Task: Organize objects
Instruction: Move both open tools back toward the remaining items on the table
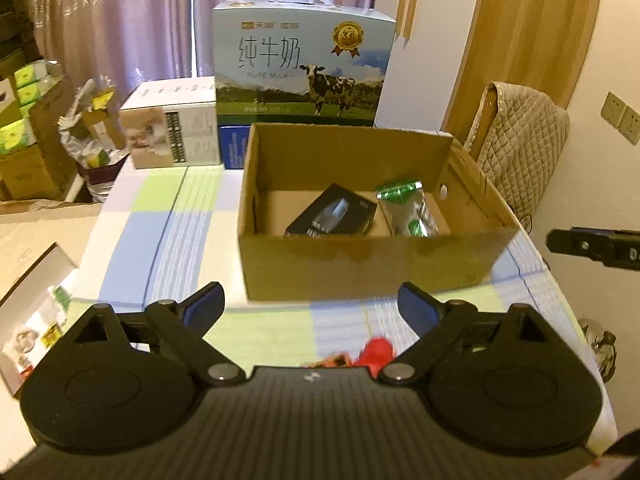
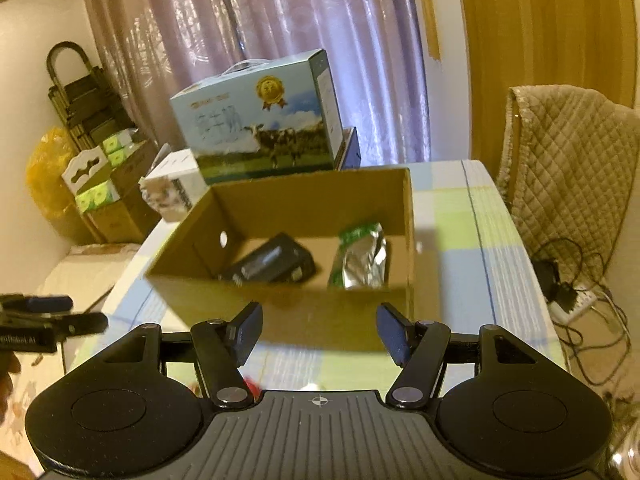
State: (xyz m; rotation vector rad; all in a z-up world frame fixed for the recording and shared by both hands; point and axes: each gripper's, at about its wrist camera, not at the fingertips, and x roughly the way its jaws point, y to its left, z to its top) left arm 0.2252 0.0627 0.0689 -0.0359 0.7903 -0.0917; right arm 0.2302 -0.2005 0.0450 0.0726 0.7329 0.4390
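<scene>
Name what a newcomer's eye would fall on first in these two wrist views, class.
The open cardboard box at the table's centre, holding a black packet and a green-and-silver pouch side by side. Behind it stands a blue milk carton printed with a cow. Both grippers, left and right, hang open and empty before the box.

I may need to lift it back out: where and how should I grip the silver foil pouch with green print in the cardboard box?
Probably its green-printed top end, from above. The silver foil pouch lies flat on the floor of the open cardboard box, right of the black carton. The walls block any side approach. Both the left gripper and right gripper are open and empty.
</scene>
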